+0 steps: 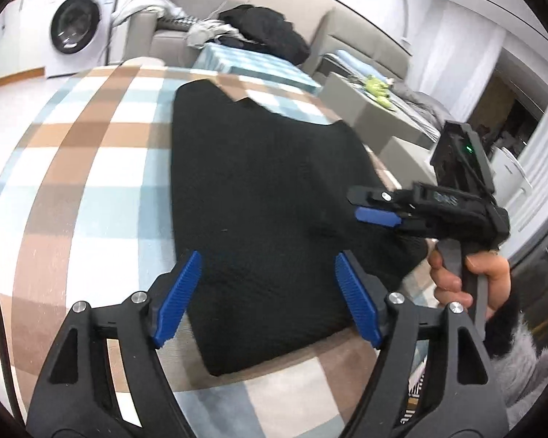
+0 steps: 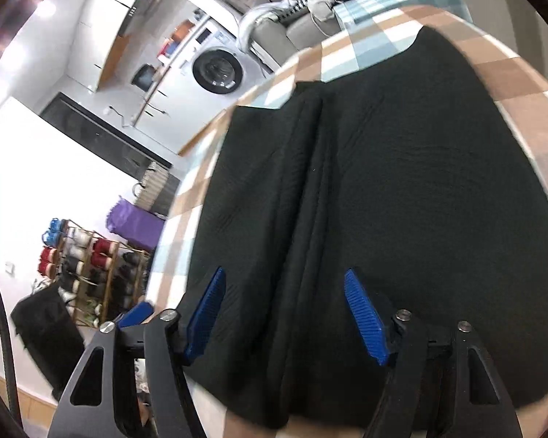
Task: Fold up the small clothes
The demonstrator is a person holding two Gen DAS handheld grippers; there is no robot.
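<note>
A black knitted garment (image 1: pixel 259 189) lies flat on a checked cloth (image 1: pixel 84 153) over the table. My left gripper (image 1: pixel 266 292) is open, its blue pads astride the garment's near edge, just above it. My right gripper (image 1: pixel 369 211) shows from the side at the garment's right edge, held by a hand; its pads look close together there. In the right wrist view the right gripper (image 2: pixel 285 310) is open above the garment (image 2: pixel 383 189), which has lengthwise folds down its middle. Neither gripper holds anything.
A washing machine (image 1: pixel 76 25) stands at the back left. A grey sofa (image 1: pixel 237 7) behind the table carries a dark clothes pile (image 1: pixel 270 33). A grey low table (image 1: pixel 376 109) is to the right. A shoe rack (image 2: pixel 91 273) stands on the floor.
</note>
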